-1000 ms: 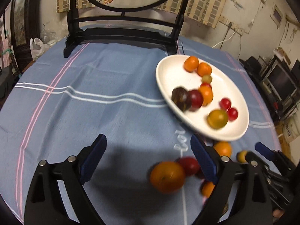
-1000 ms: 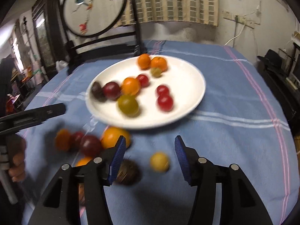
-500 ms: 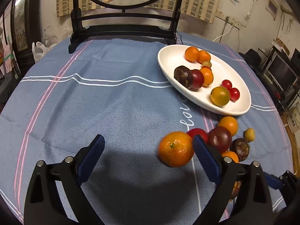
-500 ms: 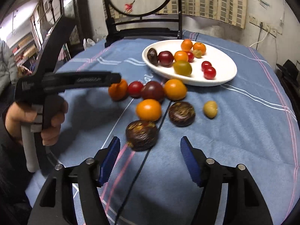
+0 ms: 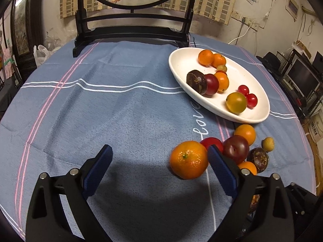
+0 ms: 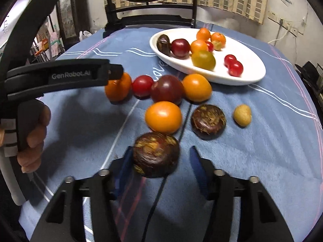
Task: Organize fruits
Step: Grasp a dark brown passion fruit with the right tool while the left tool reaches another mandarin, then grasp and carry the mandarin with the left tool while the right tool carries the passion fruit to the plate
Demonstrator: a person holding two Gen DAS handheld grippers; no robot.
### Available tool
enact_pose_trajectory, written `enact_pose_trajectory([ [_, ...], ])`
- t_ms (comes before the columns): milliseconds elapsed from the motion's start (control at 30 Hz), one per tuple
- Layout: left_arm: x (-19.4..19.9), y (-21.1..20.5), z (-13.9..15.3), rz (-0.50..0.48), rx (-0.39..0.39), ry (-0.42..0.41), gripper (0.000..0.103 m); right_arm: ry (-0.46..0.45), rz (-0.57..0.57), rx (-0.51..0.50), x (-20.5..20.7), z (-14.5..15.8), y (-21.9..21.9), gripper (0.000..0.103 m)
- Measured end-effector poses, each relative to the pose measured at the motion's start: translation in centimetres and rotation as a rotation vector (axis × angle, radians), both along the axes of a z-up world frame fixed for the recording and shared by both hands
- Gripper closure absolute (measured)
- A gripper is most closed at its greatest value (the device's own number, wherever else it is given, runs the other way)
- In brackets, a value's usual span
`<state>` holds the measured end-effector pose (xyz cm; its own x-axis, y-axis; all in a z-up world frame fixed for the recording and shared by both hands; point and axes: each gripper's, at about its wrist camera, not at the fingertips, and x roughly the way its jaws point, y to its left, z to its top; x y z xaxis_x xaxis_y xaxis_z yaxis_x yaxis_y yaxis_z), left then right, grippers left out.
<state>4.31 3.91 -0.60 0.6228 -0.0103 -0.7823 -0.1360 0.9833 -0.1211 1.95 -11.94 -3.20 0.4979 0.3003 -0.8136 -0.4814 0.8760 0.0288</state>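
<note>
Blue pads of your right gripper (image 6: 159, 169) are closing around the dark fruit (image 6: 155, 154) on the cloth (image 6: 262, 141) — keep it centred. Your left gripper (image 5: 159, 169) is hanging wide open, empty, beside the orange (image 5: 188, 159) — short of the plate (image 5: 260, 100).

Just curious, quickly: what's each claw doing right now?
Left gripper: open wide, mandarin between its fingers, ungripped.
Right gripper: closing around the dark brown fruit.
</note>
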Motion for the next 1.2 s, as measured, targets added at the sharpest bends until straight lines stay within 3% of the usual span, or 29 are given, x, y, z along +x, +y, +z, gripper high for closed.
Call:
enact_pose_trajectory([
  [233,0.0,-0.1,0.0,-0.011,-0.022,0.003,0.010,0.014,-0.012,0.071,-0.1,1.5,-1.3,0.058],
  [467,-0.2,-0.8,-0.2,-0.039,-0.010,0.007,0.010,-0.099,-0.120,0.143,1.4,5.3,-5.1,0.058],
  [600,-0.1,-1.5,-0.5,-0.067,-0.003,0.018,0.010,-0.076,-0.182,0.207,2.9,4.0,-7.3,0.058],
  [700,-0.1,-2.1,-0.9,-0.096,0.016,0.038,0.010,-0.040,-0.195,0.190,3.6,2.5,-7.8,0.058],
  [867,-0.1,-3.2,-1.5,-0.119,0.089,0.033,0.010,-0.064,-0.199,0.188,3.4,2.7,-8.0,0.058],
  [1033,0.5,-3.9,-2.4,-0.154,0.140,0.033,0.031,-0.087,-0.162,0.199,2.6,3.3,-7.5,0.058],
  [1100,0.7,-3.7,-2.5,-0.162,0.142,0.030,0.034,-0.089,-0.153,0.199,2.3,3.4,-7.4,0.058],
  [1133,0.7,-3.6,-2.4,-0.165,0.138,0.025,0.044,-0.090,-0.150,0.197,2.3,3.4,-7.3,0.058],
  [1167,0.7,-3.5,-2.4,-0.176,0.123,0.019,0.062,-0.089,-0.146,0.195,2.3,3.3,-7.2,0.058],
  [1200,0.7,-3.4,-2.2,-0.191,0.104,0.017,0.062,-0.087,-0.145,0.194,2.3,3.3,-7.1,0.058],
])
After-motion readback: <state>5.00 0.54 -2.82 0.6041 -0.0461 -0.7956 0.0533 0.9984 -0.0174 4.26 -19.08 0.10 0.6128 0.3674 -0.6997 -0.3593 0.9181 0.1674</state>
